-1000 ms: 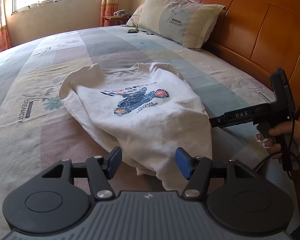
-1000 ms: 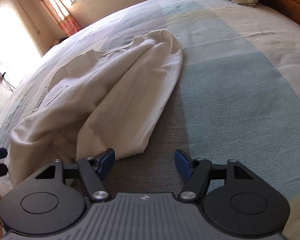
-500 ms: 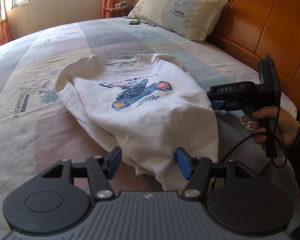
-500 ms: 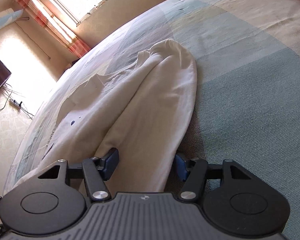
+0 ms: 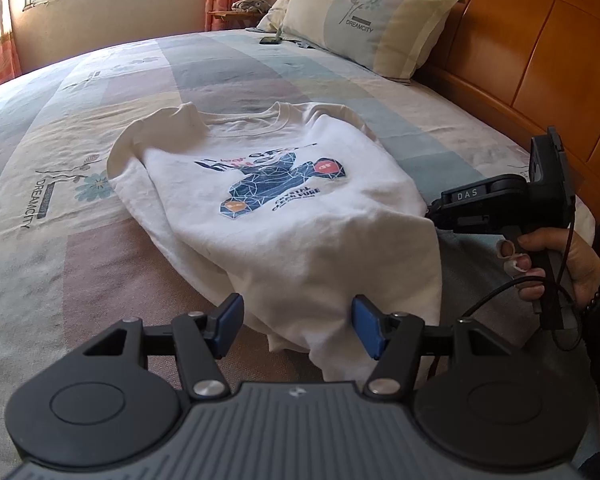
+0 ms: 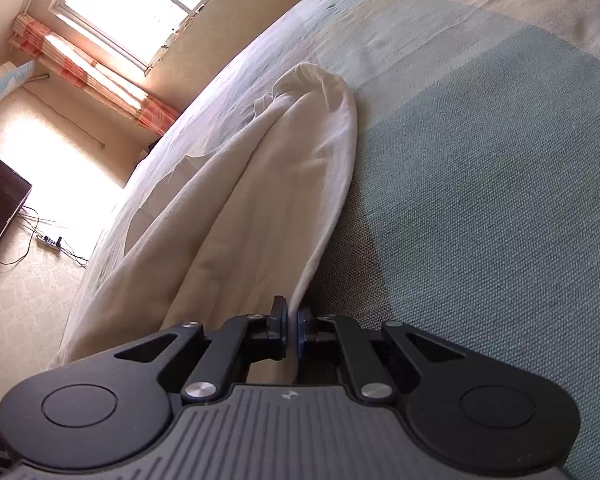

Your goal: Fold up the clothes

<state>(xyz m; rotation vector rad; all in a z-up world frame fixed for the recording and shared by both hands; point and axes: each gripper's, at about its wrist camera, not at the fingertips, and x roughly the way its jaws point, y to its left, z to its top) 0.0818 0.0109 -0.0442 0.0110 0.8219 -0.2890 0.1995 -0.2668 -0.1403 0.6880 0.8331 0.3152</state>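
A white sweatshirt [image 5: 284, 216] with a blue and orange print lies face up on the bed, sleeves tucked under. My left gripper [image 5: 296, 330] is open just above its near hem, touching nothing. My right gripper [image 6: 292, 330] is shut on the sweatshirt's right side edge [image 6: 260, 208], with cloth pinched between the pads. In the left wrist view the right gripper's body [image 5: 500, 204] meets the sweatshirt's right edge; its fingertips are hidden by the cloth.
The bed [image 5: 60, 240] has a patchwork sheet. A pillow [image 5: 364, 16] and a phone [image 5: 270, 41] lie near the wooden headboard [image 5: 540, 60]. A TV [image 6: 0, 208] and power strip [image 6: 48, 242] are on the floor side.
My right gripper moved onto the sweatshirt's right edge and closed on it. My left gripper stayed open over the near hem.
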